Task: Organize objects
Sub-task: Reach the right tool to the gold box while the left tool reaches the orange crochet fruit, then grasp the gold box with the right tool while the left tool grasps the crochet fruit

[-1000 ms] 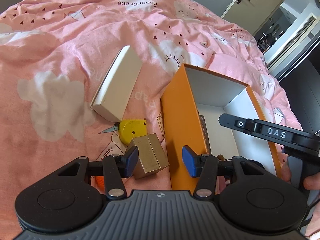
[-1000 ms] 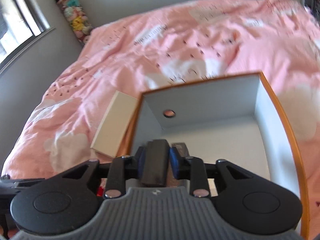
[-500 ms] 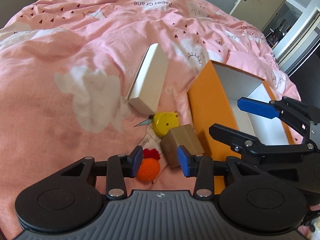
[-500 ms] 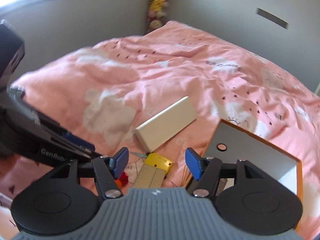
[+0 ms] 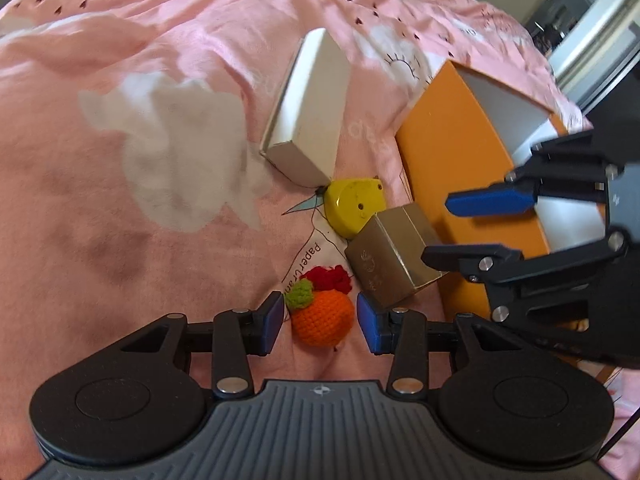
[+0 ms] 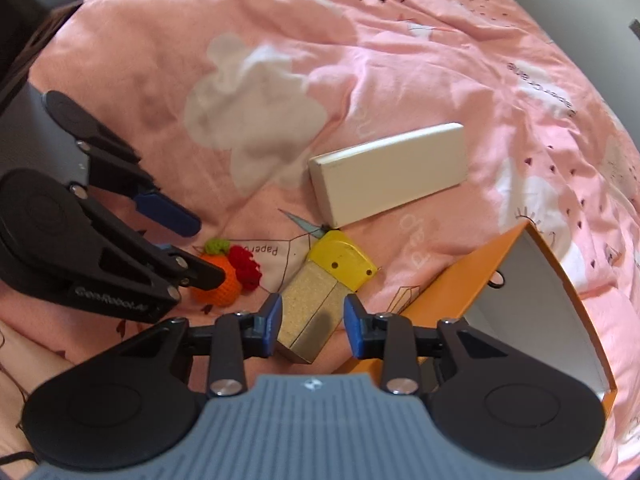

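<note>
On the pink bedspread lie a crocheted orange toy (image 5: 322, 318), a gold box (image 5: 390, 258), a yellow tape measure (image 5: 354, 206) and a long white box (image 5: 310, 108). An orange box with a white inside (image 5: 448, 148) stands to their right. My left gripper (image 5: 320, 318) is open with the orange toy between its pads. My right gripper (image 6: 312, 326) is open around the near end of the gold box (image 6: 312, 316); it also shows in the left wrist view (image 5: 472, 230). The left gripper shows in the right wrist view (image 6: 192, 248) over the orange toy (image 6: 218, 284).
The tape measure (image 6: 340, 260) touches the gold box and the white box (image 6: 390, 172). The orange box (image 6: 460, 284) lies right of the right gripper. A doorway (image 5: 580, 12) is at the far right.
The right gripper let go of a dark object in the orange box, swung left and came down around the gold box. The left gripper moved from the gold box to the orange toy.
</note>
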A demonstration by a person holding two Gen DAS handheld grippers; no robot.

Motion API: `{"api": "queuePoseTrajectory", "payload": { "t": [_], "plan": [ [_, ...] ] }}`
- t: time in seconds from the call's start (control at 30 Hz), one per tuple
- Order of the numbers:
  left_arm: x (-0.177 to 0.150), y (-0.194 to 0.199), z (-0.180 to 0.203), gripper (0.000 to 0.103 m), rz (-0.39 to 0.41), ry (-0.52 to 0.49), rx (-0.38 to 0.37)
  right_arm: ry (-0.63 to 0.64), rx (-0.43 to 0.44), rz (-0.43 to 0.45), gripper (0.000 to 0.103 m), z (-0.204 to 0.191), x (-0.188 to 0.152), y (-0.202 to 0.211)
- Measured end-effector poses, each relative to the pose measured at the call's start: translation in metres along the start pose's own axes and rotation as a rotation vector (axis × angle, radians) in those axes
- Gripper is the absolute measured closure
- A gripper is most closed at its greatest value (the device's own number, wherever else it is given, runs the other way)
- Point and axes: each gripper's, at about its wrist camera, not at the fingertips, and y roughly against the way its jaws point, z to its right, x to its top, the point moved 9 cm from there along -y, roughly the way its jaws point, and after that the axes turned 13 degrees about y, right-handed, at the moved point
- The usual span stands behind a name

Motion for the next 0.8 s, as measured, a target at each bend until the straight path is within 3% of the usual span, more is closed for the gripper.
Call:
{"api": "queuePoseTrajectory", "payload": {
  "t": [0.2, 0.3, 0.53, 0.8],
  "plan": [
    [-0.004, -0.016, 0.007, 0.043, -0.009, -0.107, 0.073, 0.178, 0.120, -0.034, 0.038, -0.007, 0.004, -0.004],
    [-0.004, -0.024, 0.005, 0.042, -0.032, -0.102, 0.061, 0.295, 0.160, -0.069, 0.032, -0.009, 0.004, -0.011],
    [-0.010, -0.032, 0.004, 0.040, -0.086, -0.093, 0.029, 0.489, 0.215, -0.137, 0.028, -0.015, 0.002, -0.035],
    [-0.013, -0.032, 0.000, 0.048, -0.118, -0.077, 0.004, 0.540, 0.261, -0.143, 0.031, -0.018, 0.005, -0.049]
  ]
}}
